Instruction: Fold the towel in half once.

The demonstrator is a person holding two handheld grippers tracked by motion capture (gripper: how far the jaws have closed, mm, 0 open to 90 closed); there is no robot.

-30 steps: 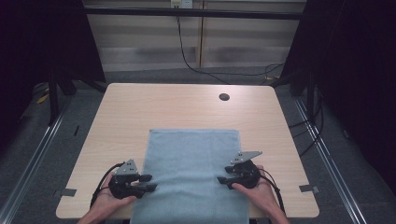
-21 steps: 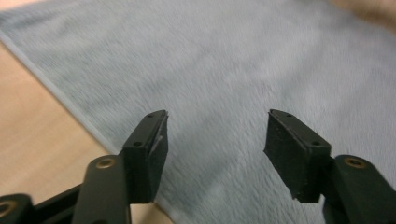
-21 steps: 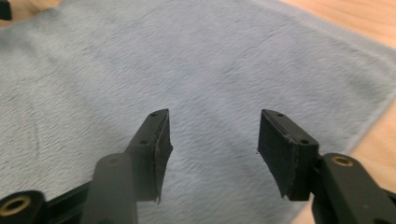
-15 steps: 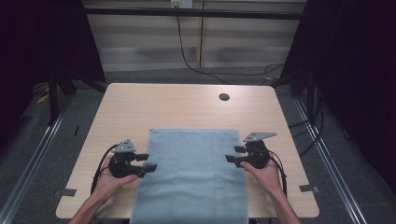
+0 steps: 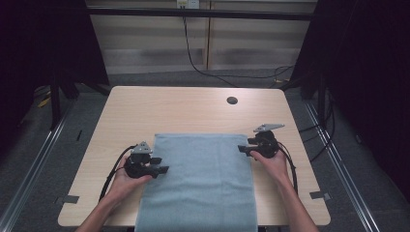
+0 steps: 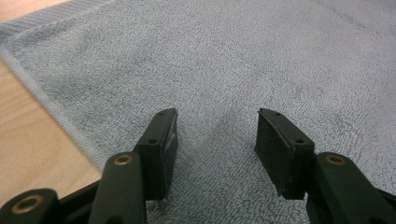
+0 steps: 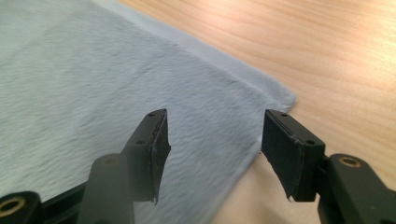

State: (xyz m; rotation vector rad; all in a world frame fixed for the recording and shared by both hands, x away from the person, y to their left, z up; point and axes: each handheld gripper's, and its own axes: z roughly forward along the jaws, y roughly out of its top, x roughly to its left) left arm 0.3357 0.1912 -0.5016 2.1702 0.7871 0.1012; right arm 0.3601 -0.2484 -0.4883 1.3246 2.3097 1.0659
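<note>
Both claws (image 5: 162, 169) (image 5: 241, 149) farther up towel (image 5: 200, 183)

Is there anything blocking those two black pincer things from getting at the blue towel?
Nothing visible does. The left tool is open right over the towel, at its left edge. The right tool is open at the right edge, near the far corner. Around the towel is bare table.
</note>
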